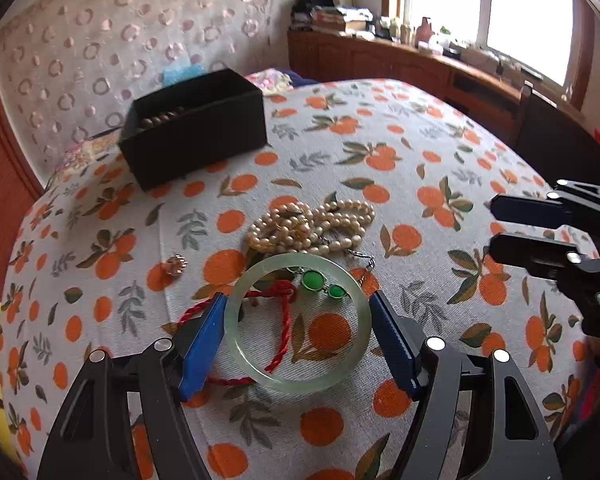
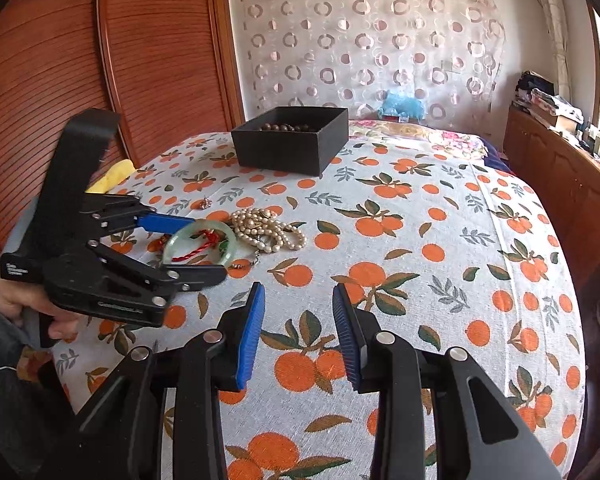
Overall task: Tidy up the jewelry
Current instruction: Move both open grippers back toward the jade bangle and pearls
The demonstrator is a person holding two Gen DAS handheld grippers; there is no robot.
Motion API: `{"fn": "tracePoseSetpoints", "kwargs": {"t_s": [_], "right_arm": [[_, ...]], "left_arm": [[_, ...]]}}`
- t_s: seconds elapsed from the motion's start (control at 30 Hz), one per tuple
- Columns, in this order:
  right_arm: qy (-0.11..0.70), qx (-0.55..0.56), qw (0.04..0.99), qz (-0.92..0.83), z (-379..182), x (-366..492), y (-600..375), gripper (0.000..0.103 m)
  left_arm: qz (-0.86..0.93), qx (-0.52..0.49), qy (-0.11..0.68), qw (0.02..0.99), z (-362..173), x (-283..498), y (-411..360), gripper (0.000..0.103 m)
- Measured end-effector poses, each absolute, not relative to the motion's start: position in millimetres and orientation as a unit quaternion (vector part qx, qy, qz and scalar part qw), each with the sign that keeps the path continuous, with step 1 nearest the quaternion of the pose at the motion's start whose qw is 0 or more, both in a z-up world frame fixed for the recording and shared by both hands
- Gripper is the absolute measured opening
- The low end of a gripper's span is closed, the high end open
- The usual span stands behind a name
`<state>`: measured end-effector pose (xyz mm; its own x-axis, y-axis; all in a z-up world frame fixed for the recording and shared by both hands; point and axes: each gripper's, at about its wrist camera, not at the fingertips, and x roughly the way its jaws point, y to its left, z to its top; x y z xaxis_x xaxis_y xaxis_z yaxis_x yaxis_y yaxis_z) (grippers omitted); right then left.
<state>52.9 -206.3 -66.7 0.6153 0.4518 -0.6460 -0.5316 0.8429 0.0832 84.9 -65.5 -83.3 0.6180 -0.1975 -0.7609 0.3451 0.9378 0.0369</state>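
In the left wrist view, a small gold-coloured ring or stud [image 1: 176, 265] lies alone at middle left on the orange-patterned bedspread [image 1: 420, 152]; it looks light and fiddly to pinch. The open black rectangular box [image 1: 196, 128] sits at upper left with dark brown beads inside, presumably where the jewelry goes.

At lower centre the left gripper [image 1: 298, 312] straddles the pale green jade-like bangle [image 1: 360, 312], one blue finger [image 1: 204, 344] on either side of it. The pads are at the ring's outer edge, but a firm grip cannot be confirmed. The bangle looks rigid, smooth and likely brittle, so it may slip or squirt out under squeeze; taking it across its full width seems right. A twisted red cord [image 1: 284, 320] and green-stoned earrings [image 1: 320, 282] lie inside the ring and could snag. Just beyond lies a heap of cream pearl strands [image 1: 312, 224], limp and tangle-prone.

At right the right gripper [image 2: 298, 332] hangs half open over bare bedspread, holding nothing.
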Motion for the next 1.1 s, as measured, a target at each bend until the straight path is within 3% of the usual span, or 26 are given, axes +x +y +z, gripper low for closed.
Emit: {"fn": "tracePoseSetpoints", "kwargs": {"t_s": [0.43,0.63,1.1], "right_arm": [[0.369,-0.096,0.872,0.306,-62.5,102.3,-172.2,0.037],[0.391,-0.116,0.864,0.296,-72.7,132.8,-160.3,0.024],[0.404,-0.170,0.849,0.297,-87.1,148.5,-142.4,0.020]], "left_arm": [[-0.131,0.036,0.360,0.923,-52.2,53.2,-20.3,0.069],[-0.121,0.011,0.351,0.928,-50.1,51.5,-2.7,0.069],[-0.116,0.004,0.351,0.929,-55.1,51.0,2.4,0.069]]}}
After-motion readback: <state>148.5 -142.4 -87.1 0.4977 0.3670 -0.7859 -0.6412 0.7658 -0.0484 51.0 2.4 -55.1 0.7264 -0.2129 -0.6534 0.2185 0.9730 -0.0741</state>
